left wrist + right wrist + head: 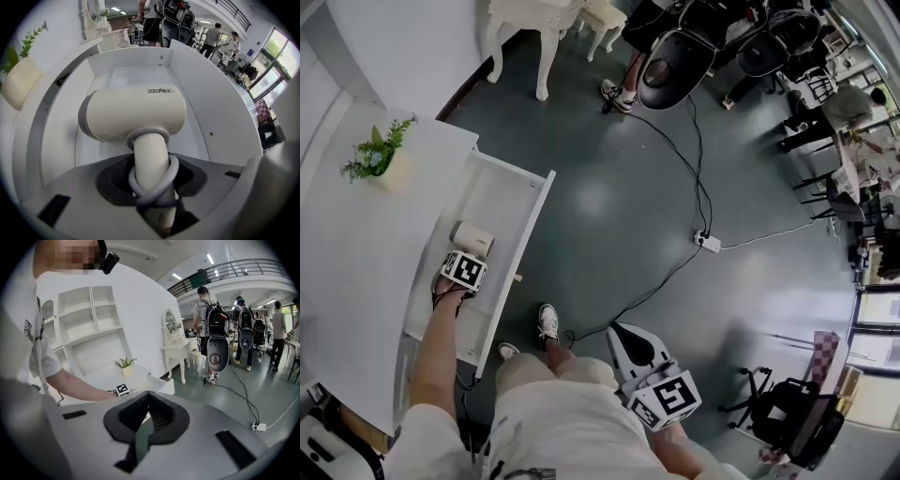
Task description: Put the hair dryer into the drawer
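Hair dryer: a cream hair dryer (472, 237) is inside the open white drawer (528, 217), at the left of the head view. Its barrel sits crosswise, and its handle (150, 154) points back toward the camera in the left gripper view.
Cord: a grey cord (172, 174) is wound round the handle in 1 crossed loop.
Left gripper: the left gripper (467, 255) points steeply down into the drawer, its tongs grasping the handle with the cord against it.
Drawer: pulled out from the white desk (356, 253).
Right gripper: the right gripper (621, 336) is at lower centre of the head view, well apart from the drawer. Its tongs are clenched together with nothing between them.
Plant: 1 small green plant (380, 150) in a cream pot stands on the desk, upper left of the frame.
Floor: on the grey floor (609, 206), a black cable runs to a white power strip (708, 242), right of centre.
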`<state>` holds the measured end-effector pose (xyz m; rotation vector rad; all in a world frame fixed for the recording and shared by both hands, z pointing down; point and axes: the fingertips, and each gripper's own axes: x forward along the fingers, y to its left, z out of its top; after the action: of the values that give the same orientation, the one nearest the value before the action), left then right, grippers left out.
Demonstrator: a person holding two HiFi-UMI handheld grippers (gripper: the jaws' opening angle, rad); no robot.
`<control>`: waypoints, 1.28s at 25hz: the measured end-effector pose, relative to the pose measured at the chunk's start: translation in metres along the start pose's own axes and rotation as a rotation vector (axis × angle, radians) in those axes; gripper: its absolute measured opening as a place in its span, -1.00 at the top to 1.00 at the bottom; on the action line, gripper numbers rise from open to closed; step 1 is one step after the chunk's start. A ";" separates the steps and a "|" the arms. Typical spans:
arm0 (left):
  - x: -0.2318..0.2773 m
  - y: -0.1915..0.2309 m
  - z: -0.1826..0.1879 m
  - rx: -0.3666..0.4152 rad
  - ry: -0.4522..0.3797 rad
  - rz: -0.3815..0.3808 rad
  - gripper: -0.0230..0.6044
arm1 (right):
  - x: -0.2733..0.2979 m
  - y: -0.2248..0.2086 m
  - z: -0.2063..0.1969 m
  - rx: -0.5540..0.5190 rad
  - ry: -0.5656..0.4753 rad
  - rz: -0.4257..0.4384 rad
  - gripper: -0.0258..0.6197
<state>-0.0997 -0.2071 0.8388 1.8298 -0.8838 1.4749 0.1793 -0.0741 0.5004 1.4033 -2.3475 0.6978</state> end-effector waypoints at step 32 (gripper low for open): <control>-0.072 -0.014 -0.020 -0.236 -0.253 0.071 -0.07 | -0.025 0.016 0.008 -0.019 -0.088 0.073 0.90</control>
<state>-0.1109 -0.1741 0.7711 1.8466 -1.2023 1.1391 0.1770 -0.0541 0.4776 1.3726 -2.4774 0.6438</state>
